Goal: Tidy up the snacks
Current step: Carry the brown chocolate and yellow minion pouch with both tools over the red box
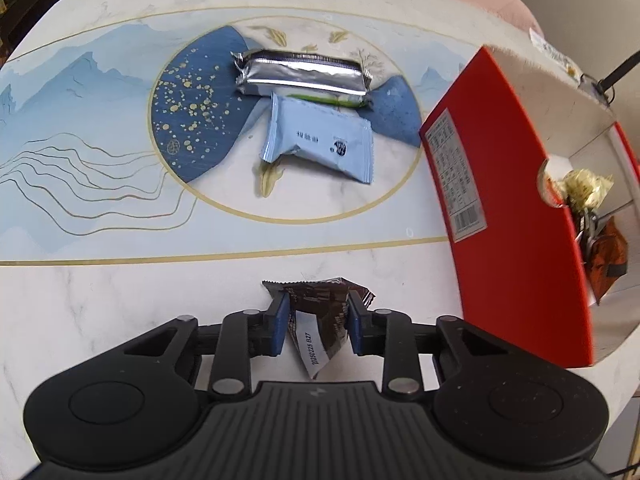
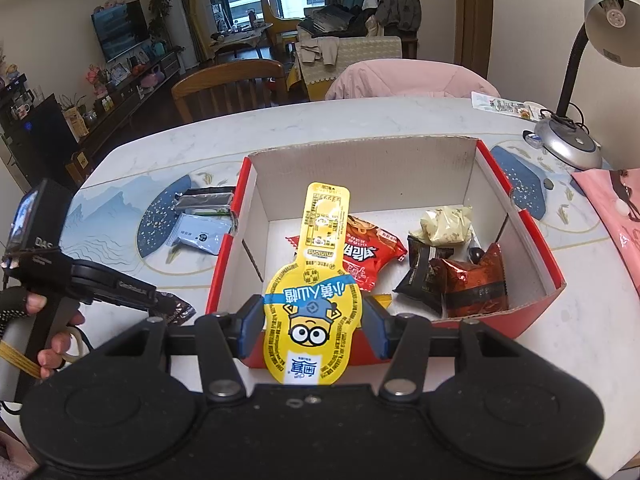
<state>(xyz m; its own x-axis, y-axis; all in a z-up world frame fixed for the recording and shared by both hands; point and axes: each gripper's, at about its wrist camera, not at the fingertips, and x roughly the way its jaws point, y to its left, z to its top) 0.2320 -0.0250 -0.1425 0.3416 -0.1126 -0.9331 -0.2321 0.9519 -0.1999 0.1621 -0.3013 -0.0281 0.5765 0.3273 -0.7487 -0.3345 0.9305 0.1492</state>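
Observation:
My left gripper [image 1: 318,320] points down at the marble table, shut on a dark brown snack packet [image 1: 320,308] that lies near the front edge. Farther back lie a silver packet [image 1: 304,76] and a light blue packet [image 1: 320,140]. To the right stands the red cardboard box [image 1: 500,200]. My right gripper [image 2: 312,326] is shut on a yellow cartoon candy pack [image 2: 316,280], held above the front wall of the red box [image 2: 532,232]. Inside the box lie a red packet [image 2: 372,256], a black packet [image 2: 424,276], a reddish-brown packet [image 2: 476,280] and a cream wrapper [image 2: 444,224].
A desk lamp [image 2: 572,144] stands at the table's back right and a pink bag [image 2: 616,208] lies at the right edge. A wooden chair [image 2: 228,88] and a chair draped in pink cloth [image 2: 408,80] stand behind the table. A gloved hand [image 2: 24,304] holds the left gripper.

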